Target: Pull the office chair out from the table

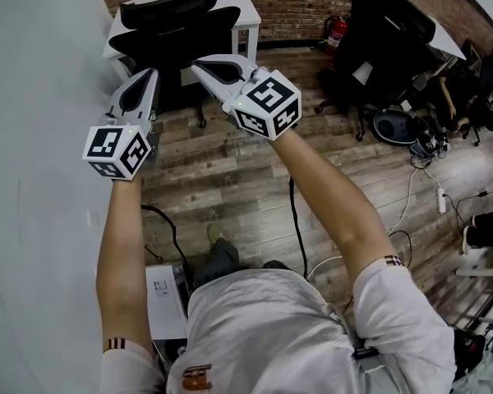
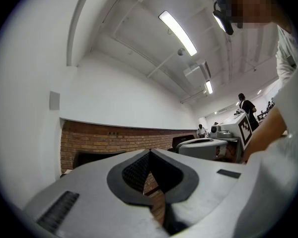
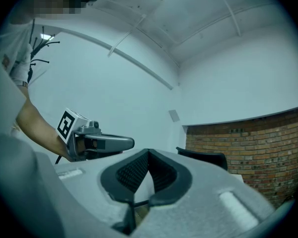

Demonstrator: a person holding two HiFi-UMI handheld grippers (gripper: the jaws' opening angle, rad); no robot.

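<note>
Left gripper, right gripper: jaws together, empty. Office chair just ahead, at white table edge; open wood floor rightward.

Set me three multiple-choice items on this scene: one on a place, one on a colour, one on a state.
1. Where does the office chair stand?
A. mid-floor
B. at the white table by the brick wall
C. behind the person

2. What colour is the fire extinguisher?
A. red
B. yellow
C. green

3. How do the jaws of the left gripper and right gripper stand?
A. both wide apart
B. closed on the chair
C. both together, empty

Answers: B, the head view shows it at the table; A, its body is red; C, each gripper view shows the pads met with nothing between.
</note>
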